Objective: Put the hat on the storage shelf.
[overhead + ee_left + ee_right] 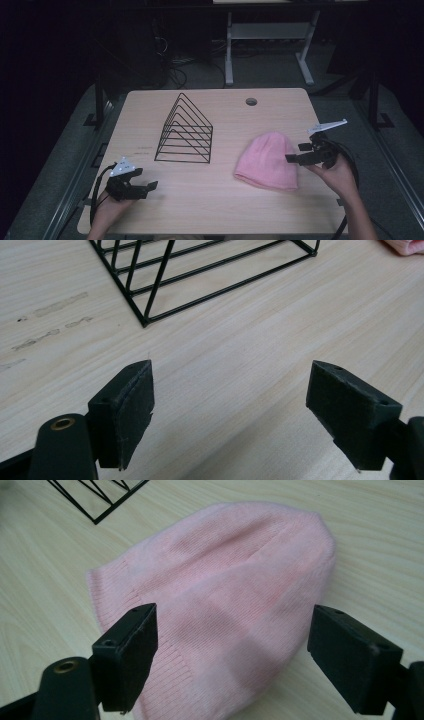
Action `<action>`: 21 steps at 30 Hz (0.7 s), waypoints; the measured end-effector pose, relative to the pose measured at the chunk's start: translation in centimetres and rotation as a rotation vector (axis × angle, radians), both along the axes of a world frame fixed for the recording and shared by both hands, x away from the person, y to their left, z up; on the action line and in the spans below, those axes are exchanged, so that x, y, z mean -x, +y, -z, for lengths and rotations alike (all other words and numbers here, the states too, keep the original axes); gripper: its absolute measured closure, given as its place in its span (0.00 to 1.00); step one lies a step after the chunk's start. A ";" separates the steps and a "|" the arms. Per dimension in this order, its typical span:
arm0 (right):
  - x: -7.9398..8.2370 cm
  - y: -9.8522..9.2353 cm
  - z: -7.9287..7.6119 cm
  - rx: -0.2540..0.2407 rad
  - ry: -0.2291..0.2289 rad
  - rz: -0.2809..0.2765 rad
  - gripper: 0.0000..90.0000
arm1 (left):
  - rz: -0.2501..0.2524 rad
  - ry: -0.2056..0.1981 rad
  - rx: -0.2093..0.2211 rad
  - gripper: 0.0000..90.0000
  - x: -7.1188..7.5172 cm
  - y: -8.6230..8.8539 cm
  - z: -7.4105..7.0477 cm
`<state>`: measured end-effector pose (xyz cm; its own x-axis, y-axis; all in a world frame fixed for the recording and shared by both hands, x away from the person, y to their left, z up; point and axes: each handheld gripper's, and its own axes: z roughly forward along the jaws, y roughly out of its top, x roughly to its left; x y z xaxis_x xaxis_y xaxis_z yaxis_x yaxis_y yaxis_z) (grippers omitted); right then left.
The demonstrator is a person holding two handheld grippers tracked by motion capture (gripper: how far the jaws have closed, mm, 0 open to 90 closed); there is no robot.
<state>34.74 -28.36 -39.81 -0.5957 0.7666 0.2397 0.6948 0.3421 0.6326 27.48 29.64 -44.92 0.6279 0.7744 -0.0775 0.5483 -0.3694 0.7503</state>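
Observation:
A pink knitted beanie point(269, 161) lies flat on the wooden table point(220, 205), right of centre. My right gripper point(295, 153) hovers at the hat's right edge, open, nothing between its jaws. In the right gripper view the beanie point(225, 595) lies spread under the wide-apart jaws of the right gripper point(232, 655). My left gripper point(147, 186) is near the table's front left corner, open and holding nothing. In the left gripper view the left gripper point(230, 410) points over bare wood toward the wire rack point(200, 275).
A black wire rack point(185, 132) of triangular dividers stands at the middle of the table. A round cable hole point(251, 101) sits near the far edge. Beyond the table are a white desk frame point(270, 40) and cables on the dark floor.

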 end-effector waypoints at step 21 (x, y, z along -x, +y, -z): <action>-5.2 0.8 0.1 0.027 0.056 0.002 0.24 | 0.014 -0.005 -0.008 0.22 0.0 -0.2 -0.1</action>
<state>39.93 -27.52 -39.86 -0.5804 0.7745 0.2517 0.7295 0.3571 0.5834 27.50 29.47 -44.84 0.6394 0.7659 -0.0678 0.5389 -0.3834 0.7501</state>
